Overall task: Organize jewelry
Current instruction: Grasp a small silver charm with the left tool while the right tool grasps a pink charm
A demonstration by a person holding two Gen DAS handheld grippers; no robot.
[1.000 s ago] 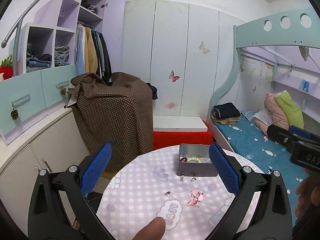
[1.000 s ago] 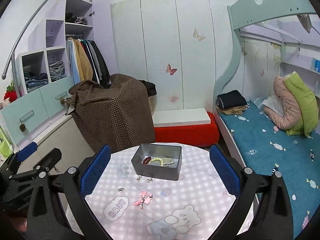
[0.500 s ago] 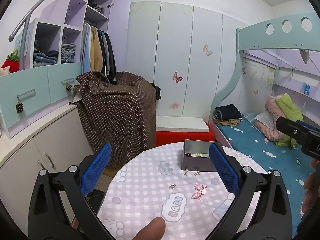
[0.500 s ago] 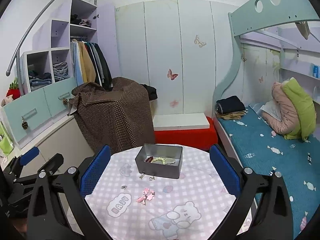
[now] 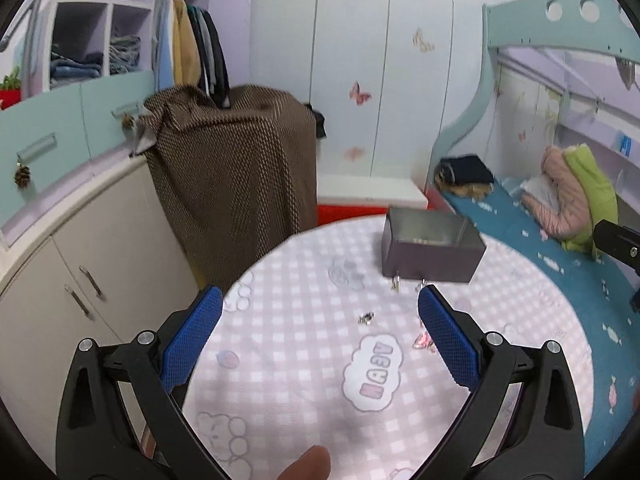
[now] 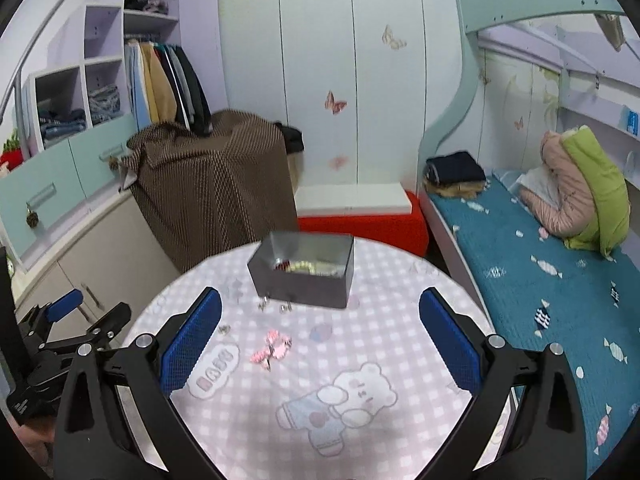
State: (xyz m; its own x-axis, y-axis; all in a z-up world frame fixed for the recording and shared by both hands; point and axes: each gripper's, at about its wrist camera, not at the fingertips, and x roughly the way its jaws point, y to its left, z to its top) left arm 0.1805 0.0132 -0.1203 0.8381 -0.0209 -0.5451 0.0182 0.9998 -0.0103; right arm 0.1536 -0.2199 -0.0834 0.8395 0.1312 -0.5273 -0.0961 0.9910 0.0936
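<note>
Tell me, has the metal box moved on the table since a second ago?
No. The metal box sits at the table's far edge, earrings just before it, as earlier; only the cameras shifted.

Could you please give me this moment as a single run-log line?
left hand-held gripper: open, empty | right hand-held gripper: open, empty | metal box: on table, beads inside | pink hair clip, small earrings: loose on tablecloth

Pink-and-white checked tablecloth [image 6: 400, 320] with bear prints; grey metal box [image 6: 304, 284]; pink hair clip [image 6: 272, 350]; brown dotted cloth [image 6: 212, 184]; teal candy-print bedsheet [image 6: 540, 280].
</note>
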